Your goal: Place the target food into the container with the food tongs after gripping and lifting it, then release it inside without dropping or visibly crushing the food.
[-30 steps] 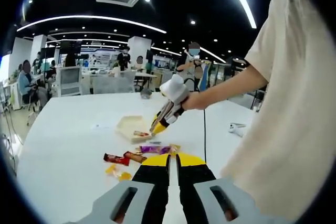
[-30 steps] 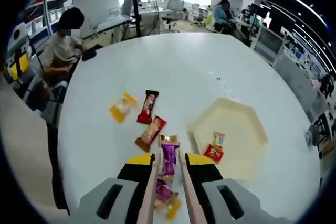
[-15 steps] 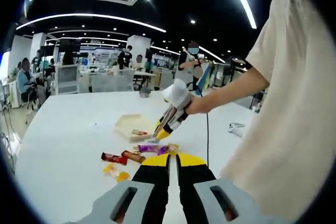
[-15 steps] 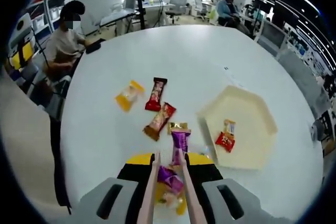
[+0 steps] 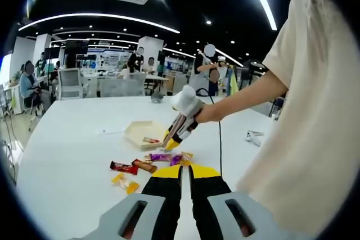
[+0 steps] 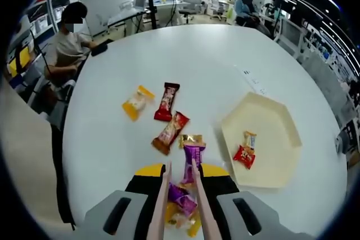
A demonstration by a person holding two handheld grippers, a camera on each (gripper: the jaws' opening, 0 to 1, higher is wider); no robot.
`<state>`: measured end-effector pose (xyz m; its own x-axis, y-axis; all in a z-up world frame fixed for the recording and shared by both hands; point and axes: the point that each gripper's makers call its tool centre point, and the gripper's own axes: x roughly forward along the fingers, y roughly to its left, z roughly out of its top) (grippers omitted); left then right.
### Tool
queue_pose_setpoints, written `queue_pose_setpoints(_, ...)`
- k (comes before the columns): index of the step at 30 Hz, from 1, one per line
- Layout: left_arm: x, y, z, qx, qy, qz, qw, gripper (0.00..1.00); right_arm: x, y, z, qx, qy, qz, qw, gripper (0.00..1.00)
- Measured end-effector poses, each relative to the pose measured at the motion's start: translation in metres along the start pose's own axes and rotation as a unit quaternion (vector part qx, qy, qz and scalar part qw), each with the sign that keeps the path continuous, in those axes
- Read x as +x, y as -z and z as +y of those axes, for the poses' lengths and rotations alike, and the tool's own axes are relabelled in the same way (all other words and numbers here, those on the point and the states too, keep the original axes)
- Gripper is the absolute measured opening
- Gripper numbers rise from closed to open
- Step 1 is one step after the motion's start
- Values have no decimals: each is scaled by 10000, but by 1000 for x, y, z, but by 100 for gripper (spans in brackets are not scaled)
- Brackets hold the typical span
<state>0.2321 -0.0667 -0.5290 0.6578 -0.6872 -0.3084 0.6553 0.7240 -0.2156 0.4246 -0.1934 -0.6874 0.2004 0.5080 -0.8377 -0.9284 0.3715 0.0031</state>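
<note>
Left gripper view: left gripper [image 5: 185, 173] at 6 o'clock, jaws pressed together, nothing between them. Right gripper [image 5: 174, 140] near centre, held by a person's hand [image 5: 207, 111], tip just above the purple snack [image 5: 160, 157] on the white table [image 5: 67, 139]. Cream hexagonal tray [image 5: 139, 130] beyond it, at 10 o'clock from the tip.

Right gripper view: right gripper [image 6: 180, 168] at 6 o'clock, pink tongs [image 6: 162, 195] in its jaws, tong arms pinching the purple snack upright. Gold wrapper [image 6: 191, 139] just beyond. Brown bar [image 6: 170, 132], red bar [image 6: 166, 94] and yellow packet [image 6: 136, 102] toward 11 o'clock. Tray at 3 o'clock, holding two small packets [image 6: 246, 151].
</note>
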Motion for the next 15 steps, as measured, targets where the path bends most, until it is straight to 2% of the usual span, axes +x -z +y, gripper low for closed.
queue_pose_setpoints(15,5,2,3,-101,-69,55,9999,2,10,11,-2,62,-75,120,9999,23)
